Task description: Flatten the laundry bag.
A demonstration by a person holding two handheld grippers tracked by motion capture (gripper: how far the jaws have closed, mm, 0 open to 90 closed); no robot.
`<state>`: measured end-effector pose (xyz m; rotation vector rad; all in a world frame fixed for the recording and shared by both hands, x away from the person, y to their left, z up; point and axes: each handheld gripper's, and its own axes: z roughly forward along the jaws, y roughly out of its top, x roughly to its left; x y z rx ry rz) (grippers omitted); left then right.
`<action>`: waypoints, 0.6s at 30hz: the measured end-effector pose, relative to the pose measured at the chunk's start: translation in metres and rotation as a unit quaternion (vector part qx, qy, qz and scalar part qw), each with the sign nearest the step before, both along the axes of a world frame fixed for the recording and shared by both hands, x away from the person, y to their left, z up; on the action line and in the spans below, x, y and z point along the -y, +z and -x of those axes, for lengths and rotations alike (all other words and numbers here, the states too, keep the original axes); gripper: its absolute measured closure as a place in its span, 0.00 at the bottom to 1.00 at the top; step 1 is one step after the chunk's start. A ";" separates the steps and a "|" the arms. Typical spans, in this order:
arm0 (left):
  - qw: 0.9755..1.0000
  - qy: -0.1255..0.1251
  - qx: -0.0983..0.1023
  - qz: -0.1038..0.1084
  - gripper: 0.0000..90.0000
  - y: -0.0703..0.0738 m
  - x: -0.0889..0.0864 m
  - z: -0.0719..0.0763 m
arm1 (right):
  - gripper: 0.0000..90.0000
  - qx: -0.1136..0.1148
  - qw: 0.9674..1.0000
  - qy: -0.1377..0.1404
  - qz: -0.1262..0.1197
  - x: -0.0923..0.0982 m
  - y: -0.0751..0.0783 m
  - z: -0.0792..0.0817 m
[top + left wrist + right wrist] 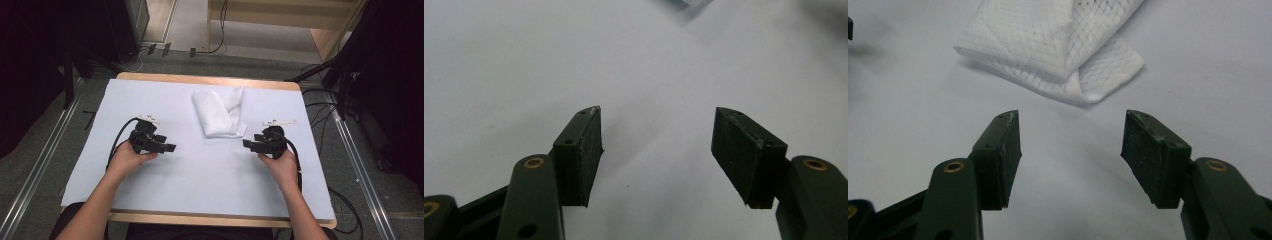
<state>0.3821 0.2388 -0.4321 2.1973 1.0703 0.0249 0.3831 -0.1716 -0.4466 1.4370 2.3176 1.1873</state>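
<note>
A folded white cloth lies on the bench, in the upper middle of the high view, a little toward the far edge. It is a soft bundle with a fine grid pattern, and one thinner layer sticks out under it at its near right corner. I see no container on the bench; the cloth lies directly on the white cover.

The left gripper is in the left middle of the high view, held in the person's left hand. In the left gripper view its jaws stand spread, with only the bare bench between them.

The right gripper is in the right middle of the high view, near the cloth but apart from it. In the right gripper view the jaws are spread too and pinch nothing; the cloth lies beyond them, in the upper middle.
</note>
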 end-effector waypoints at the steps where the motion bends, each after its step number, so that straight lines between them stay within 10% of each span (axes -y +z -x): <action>1: 1.000 0.000 0.000 0.000 0.42 0.000 0.000 0.000 | 0.46 0.001 1.000 0.001 0.001 0.000 0.000 0.000; 18: 1.000 0.004 -0.002 -0.001 0.42 0.000 -0.002 0.000 | 0.47 -0.002 1.000 0.000 0.007 -0.011 0.002 -0.009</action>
